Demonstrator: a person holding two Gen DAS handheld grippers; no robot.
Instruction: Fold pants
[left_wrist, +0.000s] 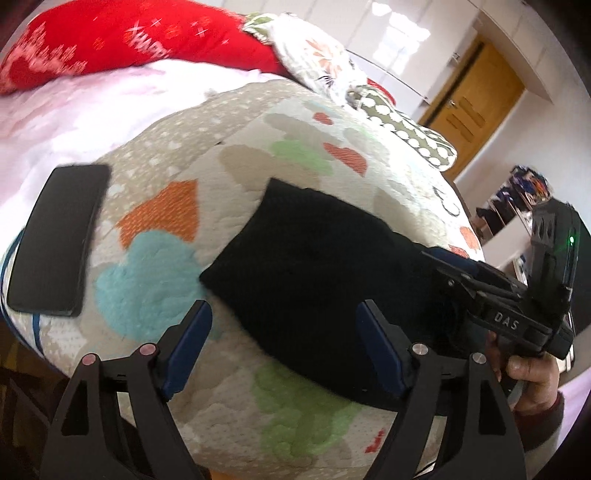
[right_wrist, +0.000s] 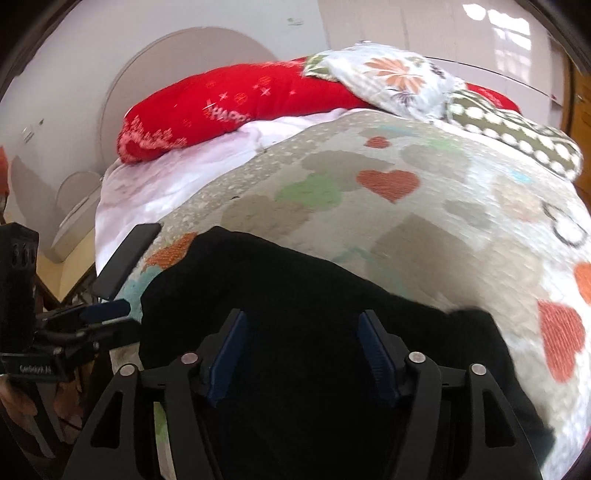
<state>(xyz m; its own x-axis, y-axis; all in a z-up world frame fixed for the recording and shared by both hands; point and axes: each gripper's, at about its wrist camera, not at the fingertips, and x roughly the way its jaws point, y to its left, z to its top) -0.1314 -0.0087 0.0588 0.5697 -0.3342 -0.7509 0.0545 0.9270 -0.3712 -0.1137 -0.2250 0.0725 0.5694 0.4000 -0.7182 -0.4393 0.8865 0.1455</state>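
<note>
The black pants (left_wrist: 314, 269) are lying flat on the heart quilt (left_wrist: 173, 218) on the bed, folded into a thick dark block. In the left wrist view their long side is running from the far upper left down to the near lower right, with one square corner pointing away toward the pillows. In the right wrist view the pants (right_wrist: 295, 332) are filling the near part of the picture and spreading out wide from left to right.

The left gripper (left_wrist: 284, 347) is hanging just over the near edge of the pants with its two blue fingers (left_wrist: 192, 343) wide apart and nothing between them. The right gripper (right_wrist: 301, 354) is sitting right above the pants with its fingers (right_wrist: 376, 358) apart too, holding nothing. I cannot tell if the tips are touching the cloth.

A black phone (left_wrist: 59, 240) is lying on the quilt, well apart from the pants on the left. A red pillow (left_wrist: 122, 40) and a flowery pillow (left_wrist: 314, 55) are resting at the far end of the bed. A brown door (left_wrist: 472, 107) is standing behind the bed
</note>
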